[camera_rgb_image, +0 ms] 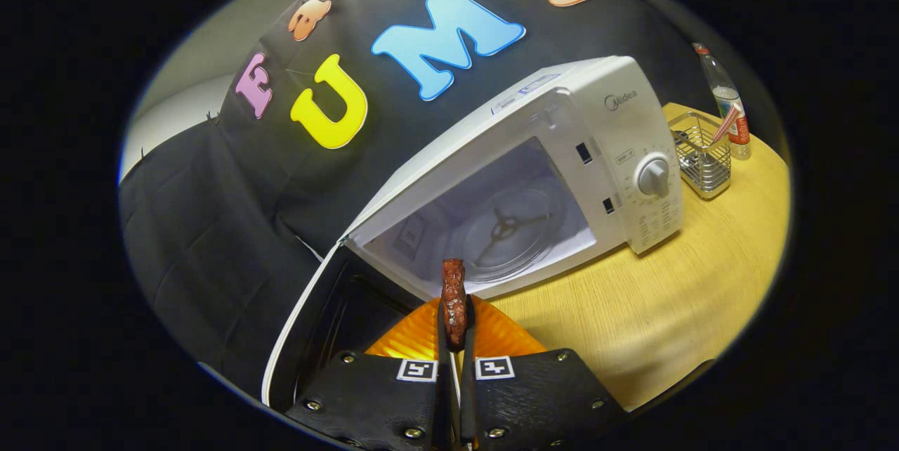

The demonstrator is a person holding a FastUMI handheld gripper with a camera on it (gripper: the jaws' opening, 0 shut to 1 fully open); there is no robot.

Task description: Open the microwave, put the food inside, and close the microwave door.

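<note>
Between the closed jaws, food (454, 300) stands before the open microwave (534, 177).

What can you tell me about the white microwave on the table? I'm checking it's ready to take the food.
The boxy white microwave stands on the light wooden table, its door swung fully open to one side, dark inner face showing. The pale cavity holds a clear glass turntable with nothing on it. A panel beside the cavity carries a round dial. The gripper, just ahead of the opening, is shut on a reddish-brown food piece.
</note>
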